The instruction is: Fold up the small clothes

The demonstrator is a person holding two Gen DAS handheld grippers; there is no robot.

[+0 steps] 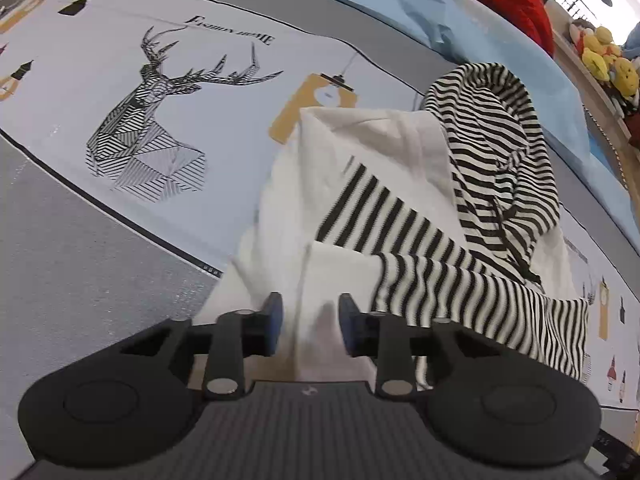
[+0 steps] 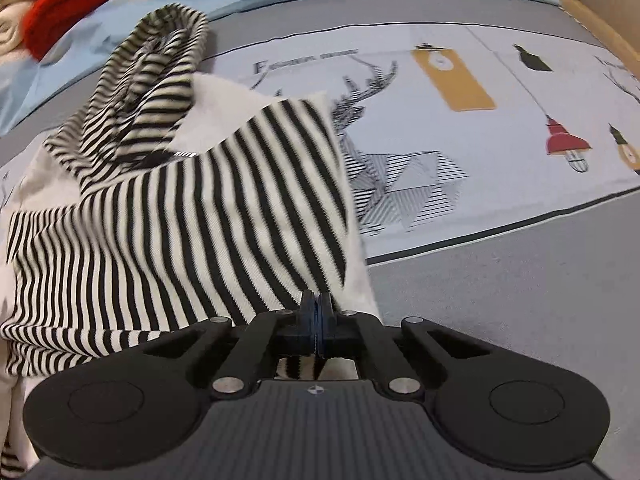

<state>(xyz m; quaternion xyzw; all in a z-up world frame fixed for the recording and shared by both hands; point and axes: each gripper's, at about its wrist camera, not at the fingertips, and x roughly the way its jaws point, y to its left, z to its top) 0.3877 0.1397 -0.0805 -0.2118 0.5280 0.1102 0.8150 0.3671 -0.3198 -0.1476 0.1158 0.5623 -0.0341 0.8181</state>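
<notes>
We fold hoodie (image 1: 400,184) | right hand-held gripper (image 2: 316,308) pinches striped sleeve (image 2: 240,208), running to 11 o'clock | left hand-held gripper (image 1: 310,320) released, hoodie at 12 o'clock

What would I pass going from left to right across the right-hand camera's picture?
Striped hooded top → printed deer → yellow tag print → red lamp print.

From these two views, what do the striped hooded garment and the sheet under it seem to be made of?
Striped hooded garment: soft knit, probably cotton jersey, matte; fine ribbing shows and it drapes limply from the shut right gripper. Printed sheet: smooth thin woven cloth, matte, lying flat with faint creases; the fibre is unclear.
</notes>
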